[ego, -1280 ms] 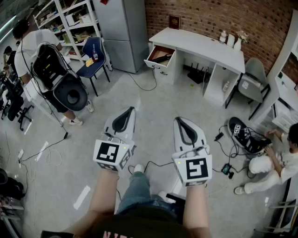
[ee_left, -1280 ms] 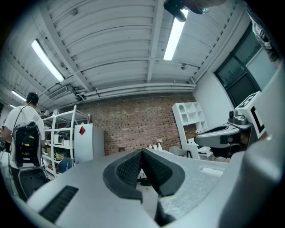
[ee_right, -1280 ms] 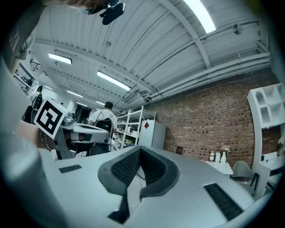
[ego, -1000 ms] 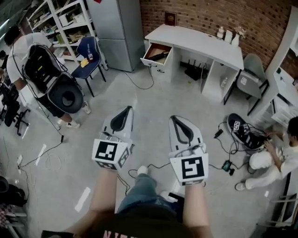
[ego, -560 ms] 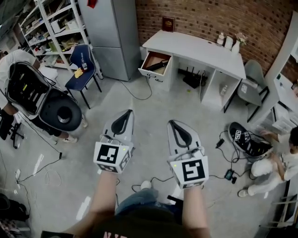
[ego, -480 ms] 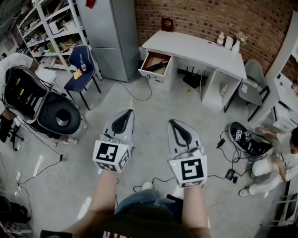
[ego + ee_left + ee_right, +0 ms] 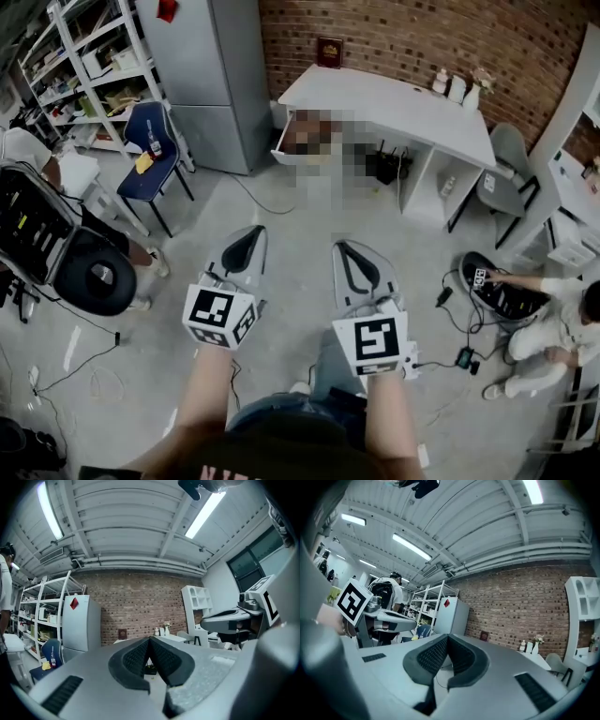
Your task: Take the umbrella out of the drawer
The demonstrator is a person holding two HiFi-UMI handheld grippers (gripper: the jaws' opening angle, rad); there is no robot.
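A white desk stands against the brick wall at the far middle of the head view. Its open drawer is at the desk's left end, but a blur covers it, so no umbrella can be made out. My left gripper and right gripper are held side by side over the concrete floor, well short of the desk, both pointing toward it. Each is shut with nothing in it. In the left gripper view the pads meet at the tip. The right gripper view shows its pads closed the same way.
A grey fridge and a blue chair stand left of the desk, with shelving behind. A person carrying black gear is at the left. Another person sits on the floor at the right among cables. A grey chair stands right of the desk.
Both grippers have travelled forward together toward the desk and stayed shut. The desk and fridge now look nearer. The person with the black gear has slid toward the left edge.
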